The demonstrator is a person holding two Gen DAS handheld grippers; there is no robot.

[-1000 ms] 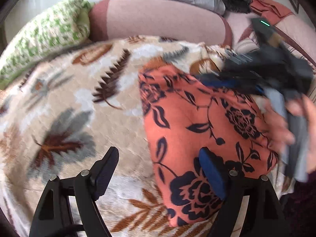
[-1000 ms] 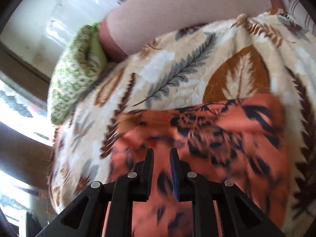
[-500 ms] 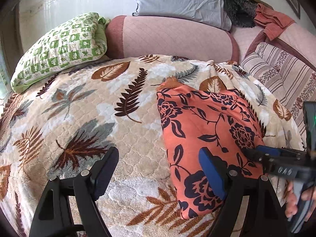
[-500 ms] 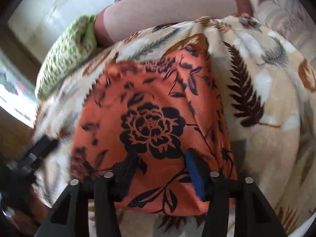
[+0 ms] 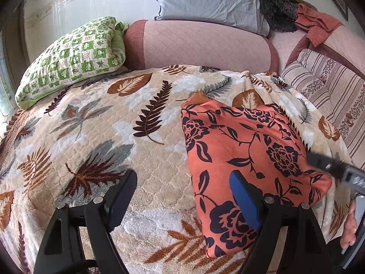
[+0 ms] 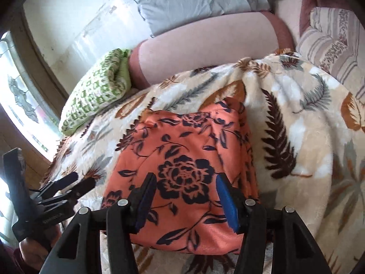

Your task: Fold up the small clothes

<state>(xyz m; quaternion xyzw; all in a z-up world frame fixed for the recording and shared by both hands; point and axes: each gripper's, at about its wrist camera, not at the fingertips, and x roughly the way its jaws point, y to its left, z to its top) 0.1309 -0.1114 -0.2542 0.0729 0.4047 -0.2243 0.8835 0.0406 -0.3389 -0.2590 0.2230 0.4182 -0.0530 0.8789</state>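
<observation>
An orange garment with a dark floral print lies folded into a rough rectangle on the leaf-patterned blanket. My left gripper is open and empty, held above the blanket at the garment's near left edge. My right gripper is open and empty, held over the garment's near end. The left gripper also shows at the lower left of the right wrist view, and part of the right gripper's body shows at the right edge of the left wrist view.
A green checked pillow lies at the back left. A pink bolster and a grey pillow lie behind the blanket. A striped cushion is at the right. A window is at the left.
My right gripper opened and drew back from the garment's far end to its near end. My left gripper pulled back and up. The garment now lies flat and free.
</observation>
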